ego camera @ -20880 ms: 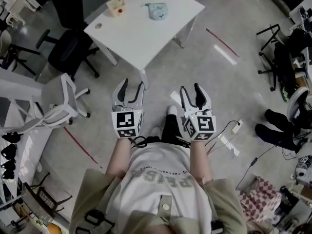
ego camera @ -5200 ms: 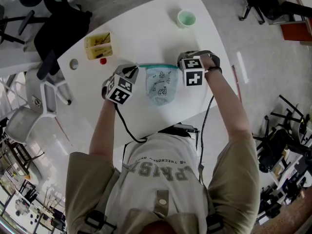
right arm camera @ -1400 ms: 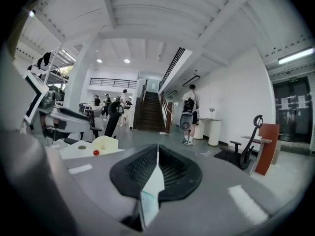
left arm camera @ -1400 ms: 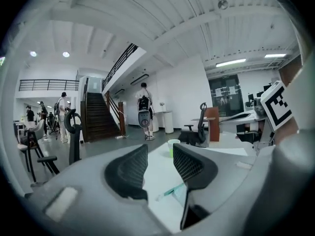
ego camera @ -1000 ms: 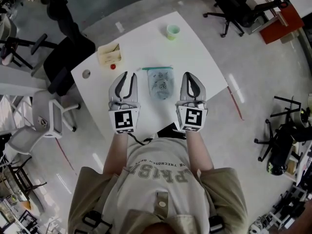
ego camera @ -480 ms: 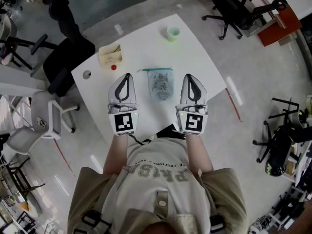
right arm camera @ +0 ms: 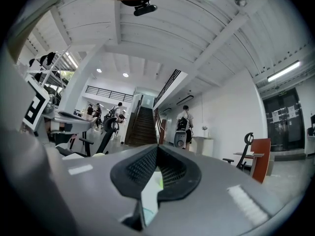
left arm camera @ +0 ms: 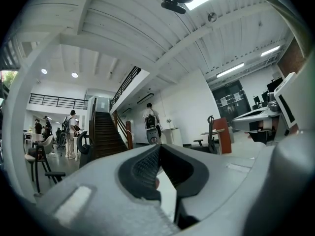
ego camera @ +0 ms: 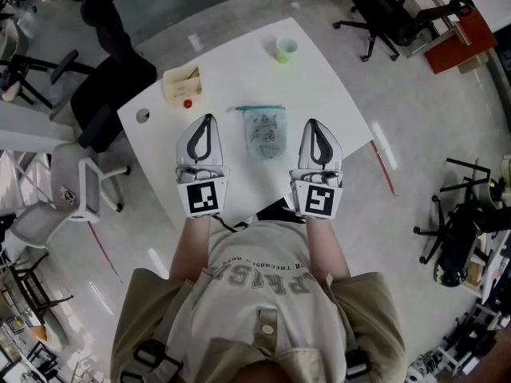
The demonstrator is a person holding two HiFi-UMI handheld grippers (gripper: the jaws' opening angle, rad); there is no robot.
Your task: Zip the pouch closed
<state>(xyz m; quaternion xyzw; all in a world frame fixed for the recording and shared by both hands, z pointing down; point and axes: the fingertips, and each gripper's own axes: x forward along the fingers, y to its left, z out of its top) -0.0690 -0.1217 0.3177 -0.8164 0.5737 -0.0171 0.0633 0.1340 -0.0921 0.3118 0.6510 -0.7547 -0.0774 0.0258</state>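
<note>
A pale blue-green pouch (ego camera: 264, 132) with a teal zip line along its far edge lies flat on the white table (ego camera: 335, 110), between my two grippers. My left gripper (ego camera: 207, 118) hovers to the pouch's left, jaws shut with nothing between them. To the pouch's right my right gripper (ego camera: 312, 123) is held the same way, shut and empty. Both point level, away from the person, and neither touches the pouch. In the left gripper view the left gripper (left arm camera: 158, 147) faces the room with its tips together; the right gripper (right arm camera: 156, 147) does likewise in the right gripper view.
On the table stand a light green cup (ego camera: 286, 49) at the far side, a tan box (ego camera: 182, 84) at the far left and a small red thing (ego camera: 188, 104) beside it. Office chairs (ego camera: 104, 94) stand round the table. People and a staircase (right arm camera: 142, 127) lie beyond.
The left gripper's jaws have closed from part open to shut. Both grippers have lifted a little above the table. The pouch has not moved.
</note>
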